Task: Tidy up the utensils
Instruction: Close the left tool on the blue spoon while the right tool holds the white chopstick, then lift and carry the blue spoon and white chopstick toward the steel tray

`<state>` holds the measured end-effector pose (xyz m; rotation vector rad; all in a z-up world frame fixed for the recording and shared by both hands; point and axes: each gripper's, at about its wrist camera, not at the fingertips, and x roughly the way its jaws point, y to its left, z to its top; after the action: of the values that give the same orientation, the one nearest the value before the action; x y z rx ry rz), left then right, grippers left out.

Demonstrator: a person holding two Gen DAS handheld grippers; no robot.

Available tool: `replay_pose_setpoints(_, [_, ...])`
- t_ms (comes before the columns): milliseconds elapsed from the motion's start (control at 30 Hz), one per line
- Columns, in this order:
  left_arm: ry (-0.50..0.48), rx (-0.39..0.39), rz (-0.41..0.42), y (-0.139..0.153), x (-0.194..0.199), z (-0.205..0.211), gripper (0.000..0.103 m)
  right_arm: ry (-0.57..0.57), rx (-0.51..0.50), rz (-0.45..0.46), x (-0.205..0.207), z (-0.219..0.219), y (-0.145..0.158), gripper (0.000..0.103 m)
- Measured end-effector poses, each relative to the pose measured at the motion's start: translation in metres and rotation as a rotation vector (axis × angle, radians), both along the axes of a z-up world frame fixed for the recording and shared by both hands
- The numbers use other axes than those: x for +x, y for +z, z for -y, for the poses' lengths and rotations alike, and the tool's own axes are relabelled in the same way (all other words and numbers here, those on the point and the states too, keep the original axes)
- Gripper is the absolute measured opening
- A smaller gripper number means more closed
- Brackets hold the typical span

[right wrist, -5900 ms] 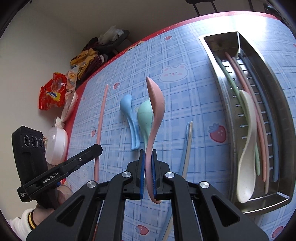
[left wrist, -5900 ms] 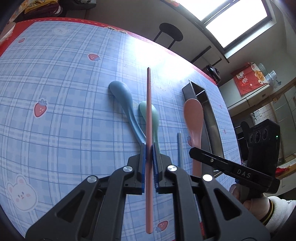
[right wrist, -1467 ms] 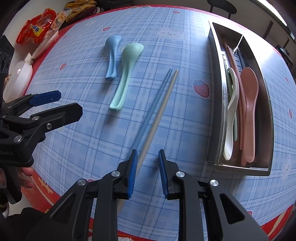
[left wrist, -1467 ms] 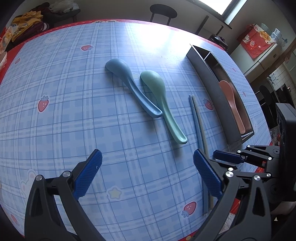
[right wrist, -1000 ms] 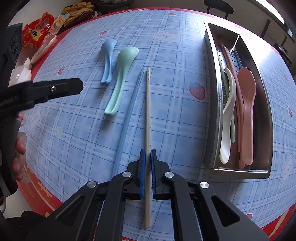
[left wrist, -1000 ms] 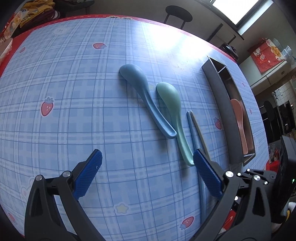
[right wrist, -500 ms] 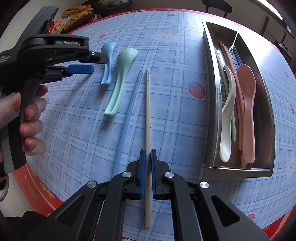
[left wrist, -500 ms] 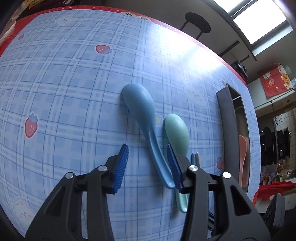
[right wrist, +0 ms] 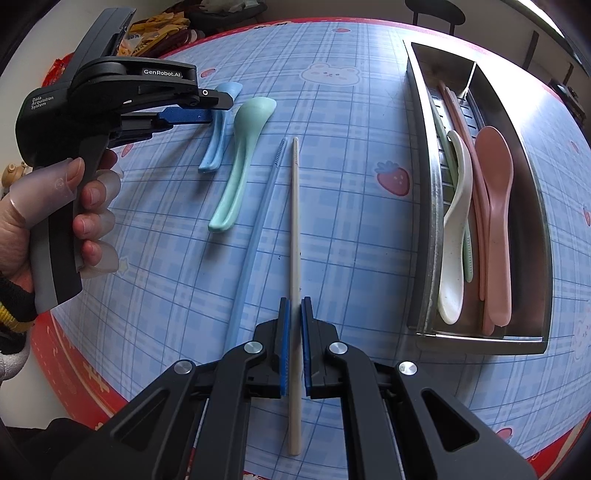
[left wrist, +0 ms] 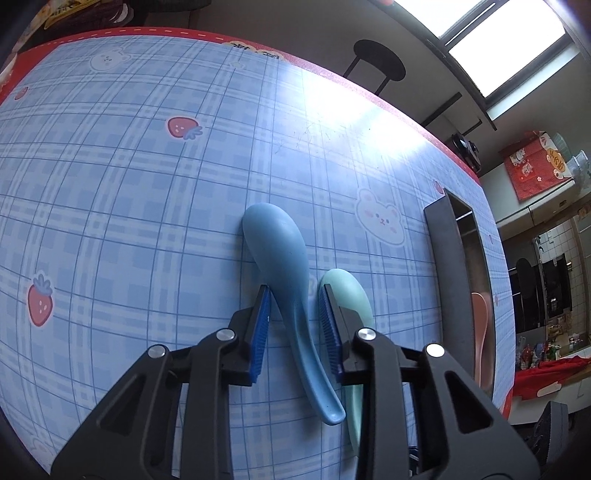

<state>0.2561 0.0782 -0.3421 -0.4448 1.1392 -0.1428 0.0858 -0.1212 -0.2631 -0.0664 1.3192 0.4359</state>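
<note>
The left claw is straddling the blue spoon on the surface, jaws apart, while the right claw is clamping the beige chopstick left of the tray.

A blue plaid tablecloth with a red border covers the table, printed with strawberries and white bear faces. Past the far edge at twelve o'clock stands a round black stool under a bright window. A red hanging shows at two o'clock. Snack bags crowd the table's far left corner in the right wrist view.
</note>
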Motion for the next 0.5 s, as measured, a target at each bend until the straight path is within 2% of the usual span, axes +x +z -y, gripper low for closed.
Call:
replay_pose_setpoints(100, [-0.015, 0.001, 0.005, -0.001, -0.001, 0.0, 0.019, 0.0, 0.001, 0.0, 0.0, 0.0, 0.0, 0.007])
replay_pose_setpoints(200, [-0.081, 0.024, 0.027, 0.004, -0.007, 0.007, 0.012, -0.001, 0.004, -0.003, 0.001, 0.0, 0.0, 0.007])
replay_pose_setpoints(367, [-0.209, 0.074, 0.031, 0.007, -0.02, 0.027, 0.011, -0.005, 0.006, -0.003, 0.001, 0.0, 0.001, 0.007])
replay_pose_setpoints(500, [-0.241, 0.094, -0.002, -0.001, -0.022, 0.037, 0.012, -0.004, 0.007, -0.004, 0.0, 0.0, 0.0, 0.007])
